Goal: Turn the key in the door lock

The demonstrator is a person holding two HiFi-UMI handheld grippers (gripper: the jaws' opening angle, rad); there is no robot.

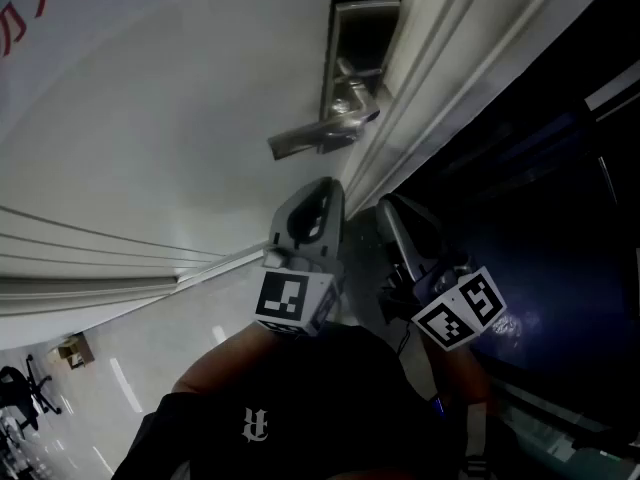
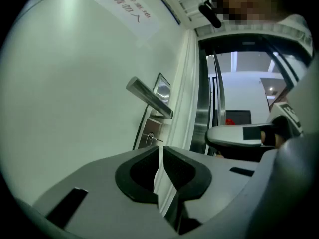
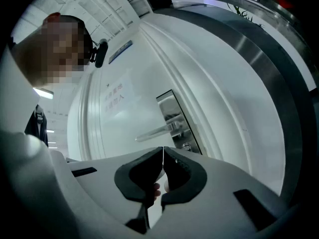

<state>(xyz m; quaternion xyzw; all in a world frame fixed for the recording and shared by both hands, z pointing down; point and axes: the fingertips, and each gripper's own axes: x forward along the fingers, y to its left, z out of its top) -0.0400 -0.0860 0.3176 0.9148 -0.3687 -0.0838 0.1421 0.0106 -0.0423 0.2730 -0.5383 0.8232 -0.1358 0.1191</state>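
Note:
A steel lock plate (image 1: 362,53) is set in the white door (image 1: 150,118), with a lever handle (image 1: 312,138) across it. In the left gripper view a small key (image 2: 153,139) sticks out of the cylinder under the lever handle (image 2: 148,97). My left gripper (image 2: 160,151) is shut on nothing, short of the key and well apart from it. In the head view the left gripper (image 1: 322,188) sits just below the handle. My right gripper (image 3: 163,151) is also shut and empty, below the lock plate (image 3: 173,114) and cylinder (image 3: 187,146). The right gripper (image 1: 386,210) hangs beside the door edge.
White moulded door frame (image 1: 440,78) runs along the lock side, with a dark opening (image 1: 560,168) beyond it. A paper notice with red characters (image 2: 130,10) is stuck on the door. A steel frame (image 3: 269,73) borders the right. The person's dark sleeve (image 1: 300,408) fills the bottom.

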